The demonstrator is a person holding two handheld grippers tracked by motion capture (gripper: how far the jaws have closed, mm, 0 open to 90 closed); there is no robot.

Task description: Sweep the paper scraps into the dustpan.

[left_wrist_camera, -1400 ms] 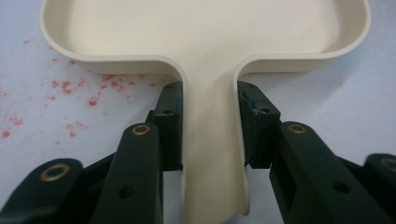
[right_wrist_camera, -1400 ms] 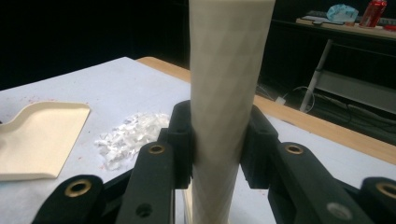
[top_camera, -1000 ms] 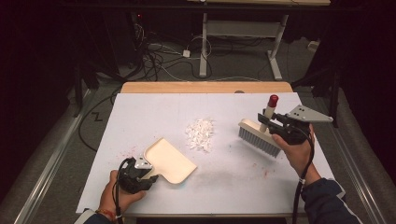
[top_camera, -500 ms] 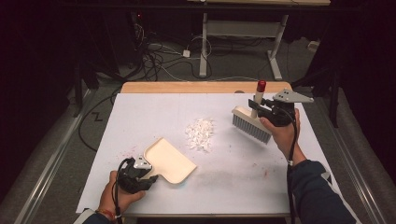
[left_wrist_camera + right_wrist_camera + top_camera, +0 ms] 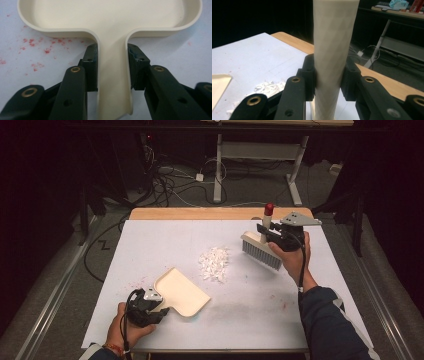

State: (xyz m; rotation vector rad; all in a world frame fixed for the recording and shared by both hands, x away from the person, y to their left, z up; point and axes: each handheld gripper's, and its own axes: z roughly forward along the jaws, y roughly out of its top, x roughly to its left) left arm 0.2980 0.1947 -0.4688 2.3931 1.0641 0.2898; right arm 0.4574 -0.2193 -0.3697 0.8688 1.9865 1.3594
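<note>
Left gripper (image 5: 150, 307) clamped on dustpan (image 5: 181, 291) handle, pan flat, mouth toward scraps (image 5: 215, 262) (mid-table), right gripper (image 5: 272, 236) clamped on brush (image 5: 261, 251) handle, handle upright, bristles down beside scraps

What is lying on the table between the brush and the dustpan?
In the high view, a small pile of white shreds lies between the brush and the dustpan.

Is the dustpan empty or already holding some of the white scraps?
Empty. The dustpan shows a bare cream floor in the high and left gripper views; the white scraps lie piled apart on the table.
</note>
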